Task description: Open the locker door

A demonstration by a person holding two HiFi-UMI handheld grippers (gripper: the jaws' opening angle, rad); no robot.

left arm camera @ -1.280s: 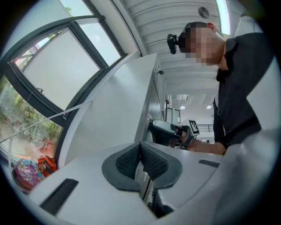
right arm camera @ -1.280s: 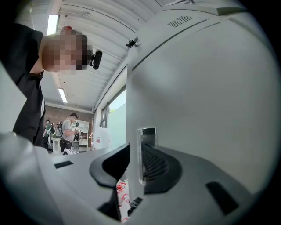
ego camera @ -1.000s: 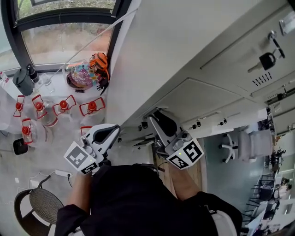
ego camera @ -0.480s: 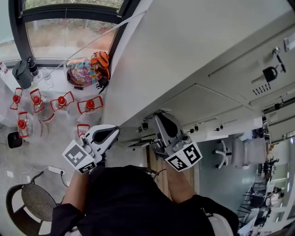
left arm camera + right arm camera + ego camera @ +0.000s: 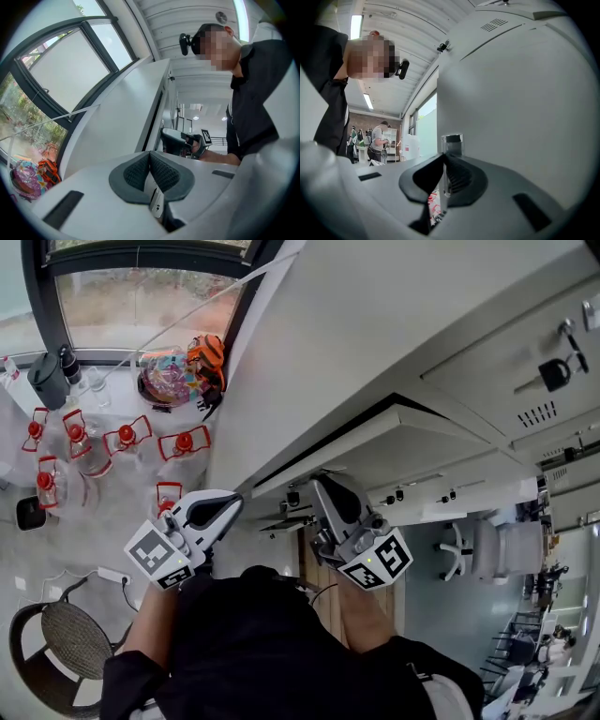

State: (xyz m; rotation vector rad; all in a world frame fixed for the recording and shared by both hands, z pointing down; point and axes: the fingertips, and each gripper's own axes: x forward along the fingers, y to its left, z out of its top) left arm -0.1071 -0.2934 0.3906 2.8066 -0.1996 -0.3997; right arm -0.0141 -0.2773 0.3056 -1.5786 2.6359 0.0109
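Only the head view shows the dark gap where the grey locker door (image 5: 422, 456) stands ajar. Left of the door, the left tongs (image 5: 229, 506) are clenched on nothing. The right tongs (image 5: 323, 486) pinch a thin metal tab (image 5: 452, 142) at the door's edge.

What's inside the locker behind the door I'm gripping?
Only a dark gap shows between the locker door and its frame. The door covers the rest, so nothing inside can be made out.
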